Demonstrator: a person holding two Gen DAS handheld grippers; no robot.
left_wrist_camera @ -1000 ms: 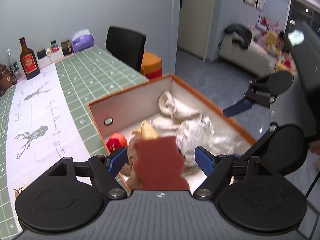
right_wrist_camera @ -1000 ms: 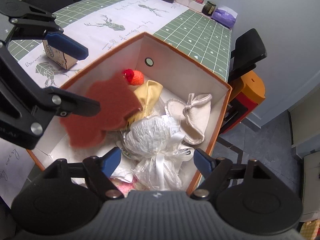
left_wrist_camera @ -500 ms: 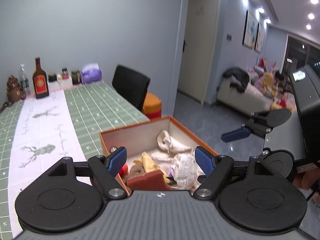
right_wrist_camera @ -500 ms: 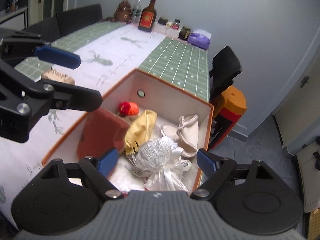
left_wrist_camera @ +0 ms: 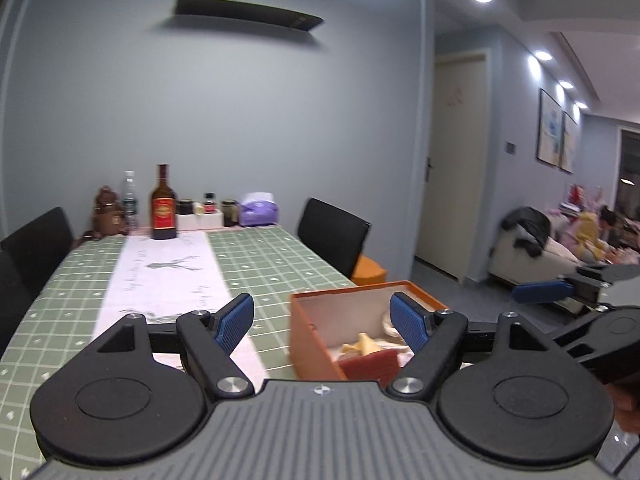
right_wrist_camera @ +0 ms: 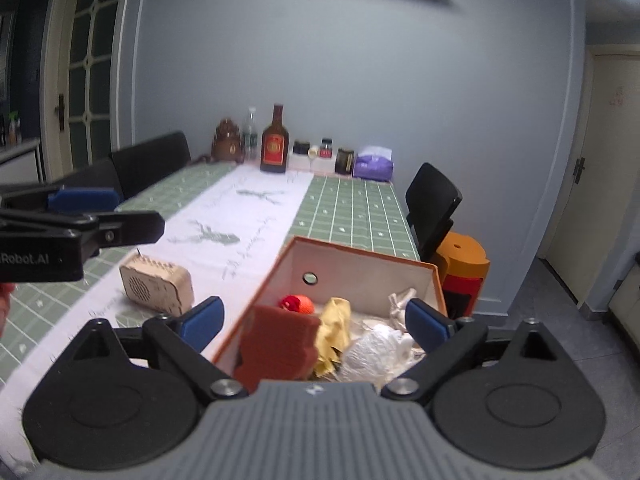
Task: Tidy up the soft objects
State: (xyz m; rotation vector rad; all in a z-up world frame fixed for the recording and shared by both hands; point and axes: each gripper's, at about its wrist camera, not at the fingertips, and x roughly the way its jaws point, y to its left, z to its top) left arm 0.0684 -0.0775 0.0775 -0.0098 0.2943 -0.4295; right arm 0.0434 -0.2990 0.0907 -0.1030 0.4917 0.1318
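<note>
Leaning rust-red sponge (right_wrist_camera: 276, 344), notched edges

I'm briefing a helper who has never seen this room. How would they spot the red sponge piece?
Find the orange box at the table's near edge. Inside, against its left wall, the red sponge piece stands upright: flat and rust-red, unlike the yellow cloth beside it.

Table (right_wrist_camera: 352, 208) wearing a green grid-pattern cloth, with a white runner (right_wrist_camera: 240, 216) printed with deer lying along its middle. Orange box (right_wrist_camera: 360, 268) sitting open on the near right part. Small perforated wooden box (right_wrist_camera: 157, 283) resting on the runner's near end, just left of the orange box. Dark bottle with red label (right_wrist_camera: 275, 144), clear water bottle (right_wrist_camera: 249, 133), brown pot (right_wrist_camera: 228, 141), small jars (right_wrist_camera: 345, 161) and purple tissue pack (right_wrist_camera: 374, 166) standing in a row at the far edge.
</note>
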